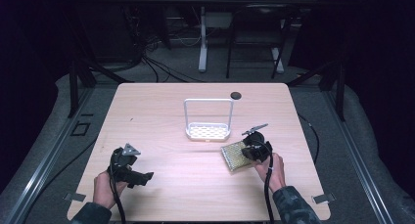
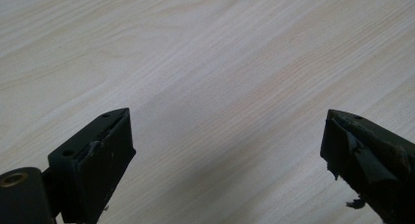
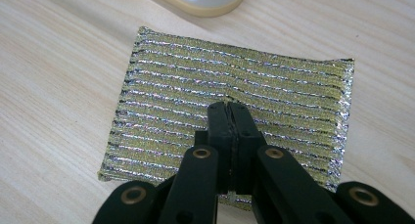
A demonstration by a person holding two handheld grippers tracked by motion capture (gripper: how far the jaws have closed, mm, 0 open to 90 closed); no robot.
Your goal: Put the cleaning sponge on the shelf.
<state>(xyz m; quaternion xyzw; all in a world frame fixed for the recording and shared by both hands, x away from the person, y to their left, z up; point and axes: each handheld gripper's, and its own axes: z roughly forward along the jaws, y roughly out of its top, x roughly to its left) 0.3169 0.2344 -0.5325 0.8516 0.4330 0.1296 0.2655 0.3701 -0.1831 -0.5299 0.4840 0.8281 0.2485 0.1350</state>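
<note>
Pinching a fold at the near edge of the glittery scouring pad (image 3: pixel 235 87), the right gripper (image 3: pixel 229 109) holds its jaws clamped, seemingly to lift it. Pad lies lower right, long axis slanting toward the white rack (image 1: pixel 208 131) mid-frame. Left gripper (image 2: pixel 227 136) idles open.

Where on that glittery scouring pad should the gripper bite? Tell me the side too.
Pinch the top face of the scouring pad at its middle, coming from above: it lies flat, edges flush with the table, and the soft weave puckers up.
</note>
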